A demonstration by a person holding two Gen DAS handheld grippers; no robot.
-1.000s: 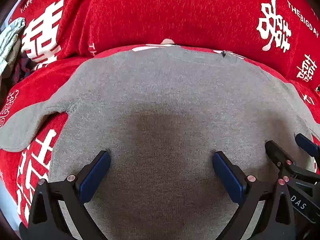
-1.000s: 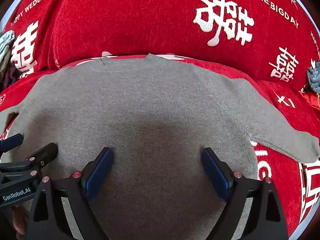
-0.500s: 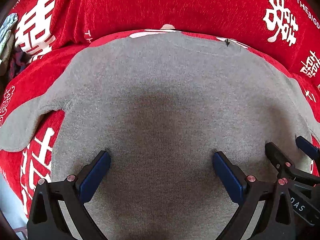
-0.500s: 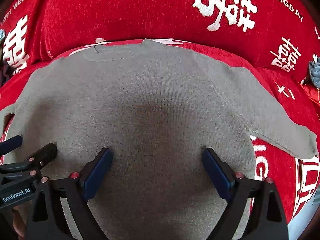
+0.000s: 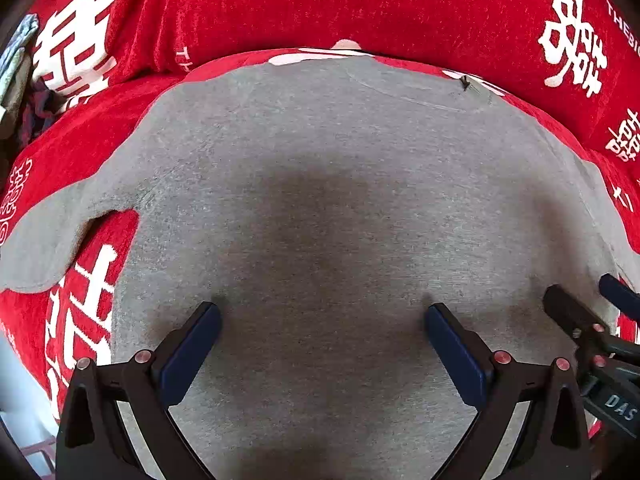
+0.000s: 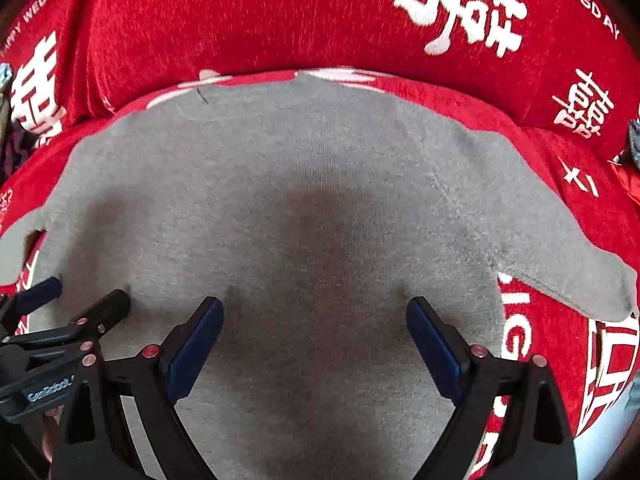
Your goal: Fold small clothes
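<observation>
A small grey knit sweater [image 5: 320,184] lies flat on a red cover, neck at the far side, sleeves spread out to both sides; it also shows in the right wrist view [image 6: 312,184]. My left gripper [image 5: 320,320] is open and empty, hovering just above the sweater's lower body, left of centre. My right gripper [image 6: 314,316] is open and empty above the lower body, right of centre. The right gripper shows at the right edge of the left wrist view [image 5: 588,304]. The left gripper shows at the left edge of the right wrist view [image 6: 76,300].
The red cover [image 5: 360,8] with white characters drapes a sofa seat and backrest [image 6: 240,20]. A grey-green cloth [image 5: 16,64] lies at the far left. Another grey item [image 6: 634,140] sits at the far right. A pale floor strip [image 6: 608,432] marks the seat's front edge.
Both grippers have moved forward and lower over the sweater, which fills more of each view. Both stay open.
</observation>
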